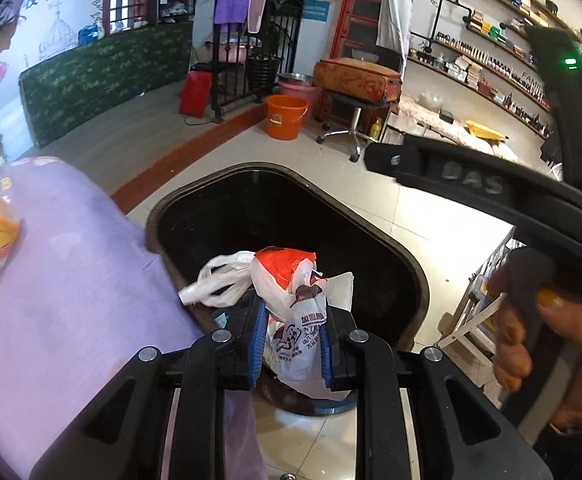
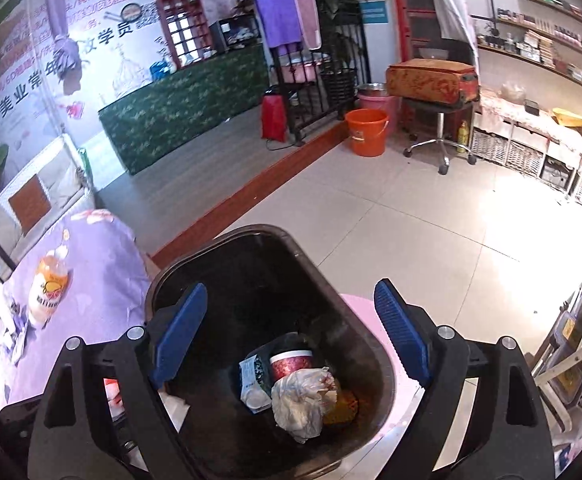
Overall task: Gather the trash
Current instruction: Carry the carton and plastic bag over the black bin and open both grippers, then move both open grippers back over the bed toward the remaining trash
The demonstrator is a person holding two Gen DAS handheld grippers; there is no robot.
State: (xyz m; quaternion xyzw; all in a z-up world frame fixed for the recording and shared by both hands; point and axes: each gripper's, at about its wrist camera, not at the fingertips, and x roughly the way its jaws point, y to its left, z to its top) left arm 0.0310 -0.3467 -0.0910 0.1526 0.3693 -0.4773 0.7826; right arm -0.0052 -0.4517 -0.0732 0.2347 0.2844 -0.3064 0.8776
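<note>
The left claw [image 1: 291, 344] is clenched on a white and red plastic bag [image 1: 291, 292]. Its blue pads [image 1: 257, 344] press the bag from both sides. The bag hangs over the open top of the dark bin [image 1: 407, 268], which stands on the tiled floor [image 1: 375, 208].

The right claw [image 2: 291, 340] is let go, with its blue pads [image 2: 401, 332] far apart and nothing between them. It hangs over the same bin [image 2: 375, 356]. Down in the bin lie a crumpled white bag [image 2: 301, 404], a red cup [image 2: 291, 364] and a small packet [image 2: 253, 384].

Just beside the bin is a table [image 1: 71, 264] with a purple cloth. An orange bottle [image 2: 49, 286] lies on it. In the left view, a hand [image 1: 531, 340] holds the black handle of the right claw.

Far back on the floor stands an orange bucket [image 2: 367, 132], near a stool [image 2: 439, 136].
</note>
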